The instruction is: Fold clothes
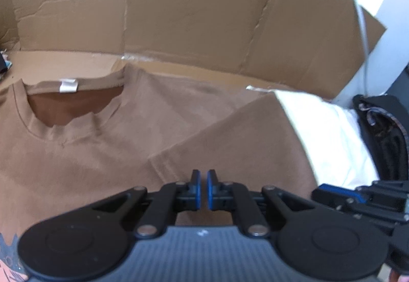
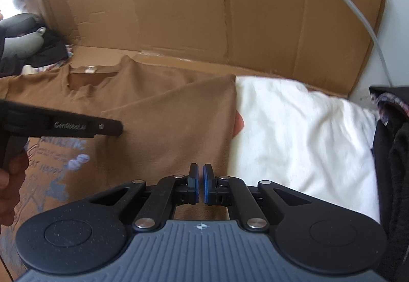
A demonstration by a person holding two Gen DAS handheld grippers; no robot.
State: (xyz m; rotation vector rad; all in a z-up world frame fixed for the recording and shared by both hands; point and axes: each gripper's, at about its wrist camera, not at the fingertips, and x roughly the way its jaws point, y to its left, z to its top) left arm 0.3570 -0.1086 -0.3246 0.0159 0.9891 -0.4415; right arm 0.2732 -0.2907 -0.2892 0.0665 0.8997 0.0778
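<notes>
Lying flat on cardboard sheeting (image 1: 179,13), the brown T-shirt (image 1: 76,159) has its right side folded inward over its front. Left gripper (image 1: 203,190) and right gripper (image 2: 200,184) hover over that fold, pads nearly together; whether they pinch fabric is unclear. Beside the shirt's folded edge lies white cloth (image 2: 294,133).

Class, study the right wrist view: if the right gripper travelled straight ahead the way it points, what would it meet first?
Probably the folded-over flap of the brown T-shirt, close to its edge beside the white cloth. The right gripper, jaws nearly closed, points across it toward the cardboard behind; its height above the fabric is unclear.
</notes>
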